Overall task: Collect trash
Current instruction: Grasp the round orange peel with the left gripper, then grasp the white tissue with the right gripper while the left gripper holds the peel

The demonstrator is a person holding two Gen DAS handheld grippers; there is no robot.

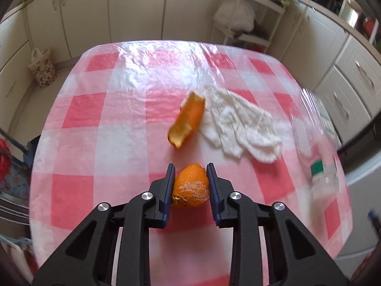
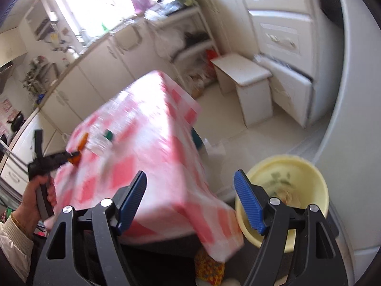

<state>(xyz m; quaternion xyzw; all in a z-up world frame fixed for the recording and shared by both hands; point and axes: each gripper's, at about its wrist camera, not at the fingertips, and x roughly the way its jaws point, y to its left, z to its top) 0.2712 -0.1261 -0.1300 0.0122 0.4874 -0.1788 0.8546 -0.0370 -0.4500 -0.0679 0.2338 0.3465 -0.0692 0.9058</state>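
My left gripper point(image 1: 190, 174) is shut on a piece of orange peel point(image 1: 191, 186) and holds it just above the pink checked tablecloth point(image 1: 95, 124). A second, longer orange peel point(image 1: 188, 120) lies beyond it, touching a crumpled white napkin point(image 1: 240, 128). A clear plastic bottle with a green cap point(image 1: 316, 143) lies blurred at the table's right edge. My right gripper point(image 2: 190, 190) is open and empty, beside the table's corner above the floor. A yellow bin point(image 2: 283, 190) with scraps in it stands on the floor under its right finger. The left gripper with its peel point(image 2: 73, 158) shows in the right wrist view.
White kitchen cabinets point(image 1: 95, 12) surround the table. A white shelf rack with bags point(image 1: 243, 23) stands behind it. A small white stool point(image 2: 245, 88) stands on the floor beyond the table's corner. A floral bag point(image 1: 42, 69) sits on the floor at left.
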